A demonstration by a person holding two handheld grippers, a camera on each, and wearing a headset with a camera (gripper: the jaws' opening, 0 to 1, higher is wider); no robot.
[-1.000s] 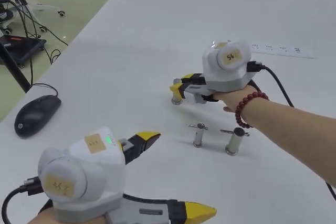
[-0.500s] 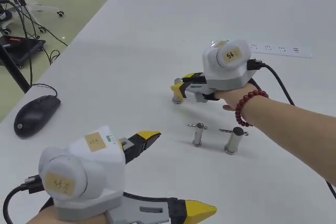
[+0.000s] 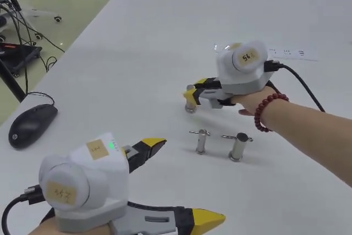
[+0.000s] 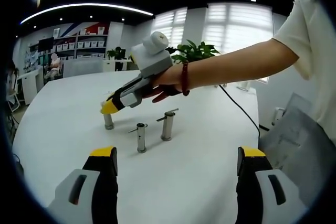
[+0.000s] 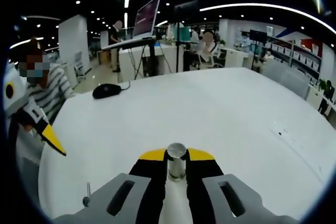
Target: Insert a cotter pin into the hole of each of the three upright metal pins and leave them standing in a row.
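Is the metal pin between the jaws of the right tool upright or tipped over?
Upright. The metal pin stands on its base on the table, round top upward, with the right tool shut around it.

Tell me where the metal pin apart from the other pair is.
In the head view, the lone metal pin stands clamped in the right gripper, just beyond the left cottered pin.
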